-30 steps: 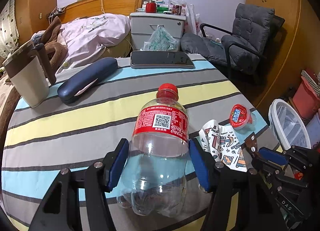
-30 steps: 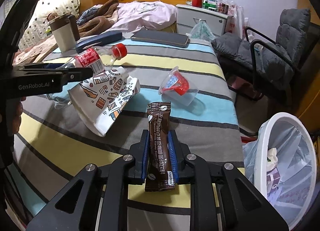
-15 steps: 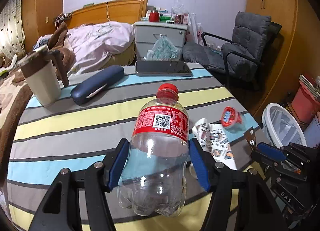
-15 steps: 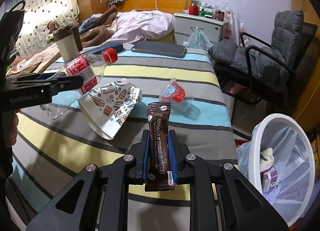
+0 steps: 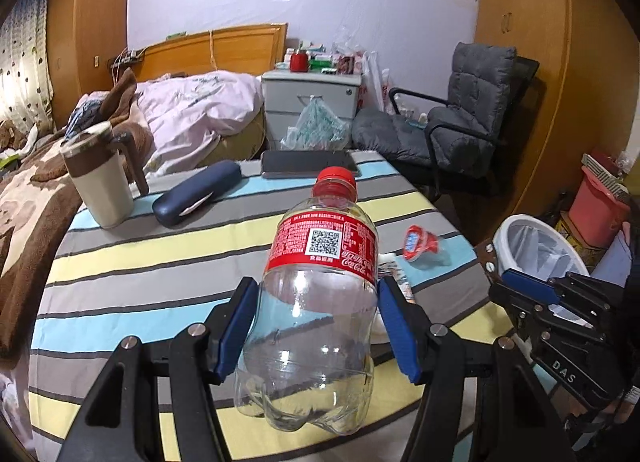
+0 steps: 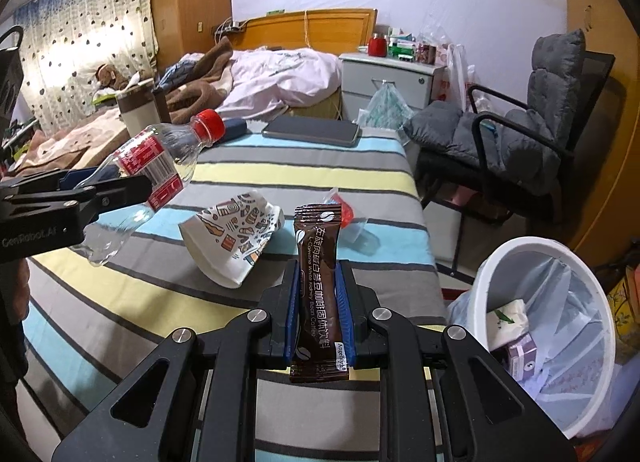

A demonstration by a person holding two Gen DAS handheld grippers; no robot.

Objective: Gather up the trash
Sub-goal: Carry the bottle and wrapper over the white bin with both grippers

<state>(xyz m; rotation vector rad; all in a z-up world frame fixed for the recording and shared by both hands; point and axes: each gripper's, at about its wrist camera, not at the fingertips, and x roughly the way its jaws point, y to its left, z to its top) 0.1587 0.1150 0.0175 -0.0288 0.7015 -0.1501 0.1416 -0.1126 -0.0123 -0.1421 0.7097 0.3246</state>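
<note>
Both hands are loaded and this looks like the carry to the bin. The left gripper point(image 5: 316, 326) has its blue fingers point(image 5: 236, 326) about half spread and pressed on either side of an empty plastic bottle point(image 5: 320, 274), red cap pointing away; in the right wrist view the bottle hangs tilted, clear of the striped desk point(image 6: 280, 165). The right gripper point(image 6: 318, 312) is nearly closed, fingers clamped on a brown coffee sachet point(image 6: 319, 286) that stands upright between them.

The white bin point(image 6: 560, 302) sits on the floor off the desk's right edge, lined with a bag and already holding a few scraps. It lies near the right hand and further from the left.

Two bits of litter remain on the desk: a crumpled paper cup point(image 6: 234, 238) on its side and a small red-lidded jelly cup point(image 5: 420, 242) just beyond it. The tumbler point(image 5: 100, 177), glasses case point(image 5: 198, 191) and phone point(image 5: 308, 161) at the far end look like keepers.

Next call, I'd say: swing the sachet over the bin's mouth and open the fingers, then bring the bottle across past the right gripper and drop it too.
</note>
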